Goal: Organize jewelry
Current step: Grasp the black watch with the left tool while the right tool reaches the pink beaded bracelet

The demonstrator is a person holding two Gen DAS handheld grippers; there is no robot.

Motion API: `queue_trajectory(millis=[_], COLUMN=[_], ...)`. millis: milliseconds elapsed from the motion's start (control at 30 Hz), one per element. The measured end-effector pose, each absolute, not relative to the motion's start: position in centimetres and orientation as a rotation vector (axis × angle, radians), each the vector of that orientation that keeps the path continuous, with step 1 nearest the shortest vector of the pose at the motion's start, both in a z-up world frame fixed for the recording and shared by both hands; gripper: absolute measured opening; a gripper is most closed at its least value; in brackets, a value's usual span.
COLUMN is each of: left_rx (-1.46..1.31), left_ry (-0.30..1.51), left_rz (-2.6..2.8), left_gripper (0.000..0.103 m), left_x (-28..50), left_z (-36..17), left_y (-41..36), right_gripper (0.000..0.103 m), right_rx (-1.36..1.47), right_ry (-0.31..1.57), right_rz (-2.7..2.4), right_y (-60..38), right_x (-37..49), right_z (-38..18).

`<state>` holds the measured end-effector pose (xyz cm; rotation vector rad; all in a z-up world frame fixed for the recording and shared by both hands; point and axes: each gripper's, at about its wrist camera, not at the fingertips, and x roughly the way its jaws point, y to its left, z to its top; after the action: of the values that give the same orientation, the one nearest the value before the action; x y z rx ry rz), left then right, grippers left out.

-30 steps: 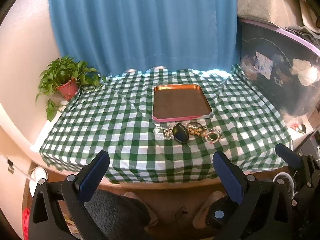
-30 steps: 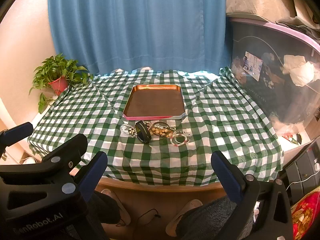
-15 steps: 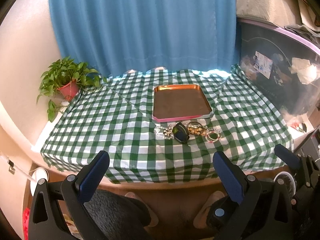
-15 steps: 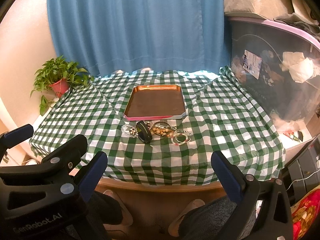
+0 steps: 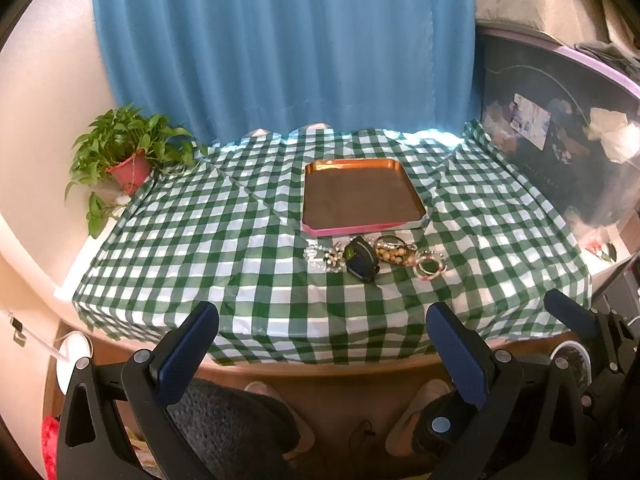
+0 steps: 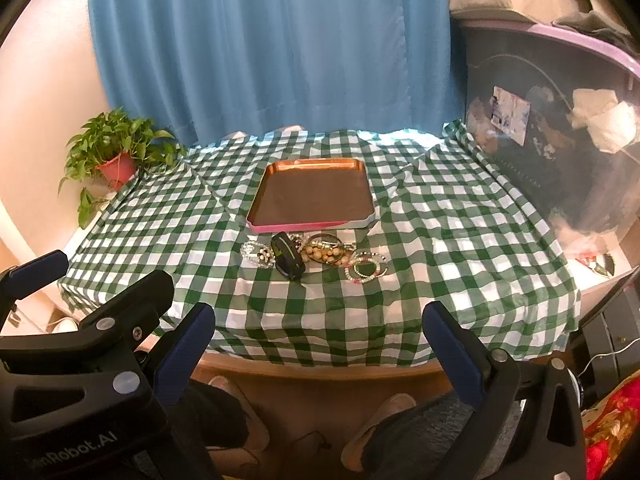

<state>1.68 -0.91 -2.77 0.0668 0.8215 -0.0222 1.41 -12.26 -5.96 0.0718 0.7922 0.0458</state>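
Black plastic left gripper (image 5: 322, 338) and right gripper (image 6: 319, 334): blue-padded fingers (image 6: 452, 342), silver screws, white lettering at seven o'clock.

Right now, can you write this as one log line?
left claw: open | right claw: open | jewelry: beside tray | tray: empty

Each view looks forward along its own tool from off the near edge of the table (image 5: 280, 332), held back and above, facing the blue curtain (image 5: 280, 40). The left view sits left of the right tool (image 5: 568, 308); the right view sits right of the left tool (image 6: 36, 272). Both share the tray (image 5: 416, 204) and the plant (image 6: 116, 160).
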Motion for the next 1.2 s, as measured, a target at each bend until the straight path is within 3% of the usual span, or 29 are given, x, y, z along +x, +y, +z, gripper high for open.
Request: queue_trajectory(millis=[233,433,633,833,1067,1133,1167,1200], left_rx=[0.067,0.003,0.027,-0.147,-0.117,-0.141,-0.137,-0.12], left_ry=[0.844,0.858,0.904,0.962,0.986,1.027,1.043,1.058], left_rz=[-0.057,-0.101,-0.194,-0.353,-0.41,-0.426,-0.409,-0.39], left_gripper=[0.103,0.102,0.102,0.102,0.099,0.095,0.095,0.095], left_x=[4.8,7.7,12.0,16.0,19.1,19.9,20.2,20.5], left_z=[-7.3,-12.6,-17.7,-19.8,-21.8,-22.8,-23.2,-23.4], left_y=[-0.4,1.9,2.0,1.2,-1.6,-1.7,-1.6,-1.6], right_gripper=[0.103,0.103,0.103,0.103,0.102,0.095,0.084,0.08], right_rx=[0.028,0.026,0.075,0.223,0.284,0.28,0.289,0.287], right_ry=[0.802,0.692,0.745,0.804,0.794,0.815,0.815,0.808], right_rz=[0.115,0.206,0.24,0.22,0.18,0.167,0.167,0.165], right_y=[-11.7,-14.0,-16.5,-20.2,-22.5,-23.0,-23.3,-23.5], right_x=[4.1,5.8,9.6,14.7,17.3,17.8,17.9,18.0], right_z=[-9.7,-13.7,-16.9,-20.9,-24.9,-25.3,-25.4,-25.4])
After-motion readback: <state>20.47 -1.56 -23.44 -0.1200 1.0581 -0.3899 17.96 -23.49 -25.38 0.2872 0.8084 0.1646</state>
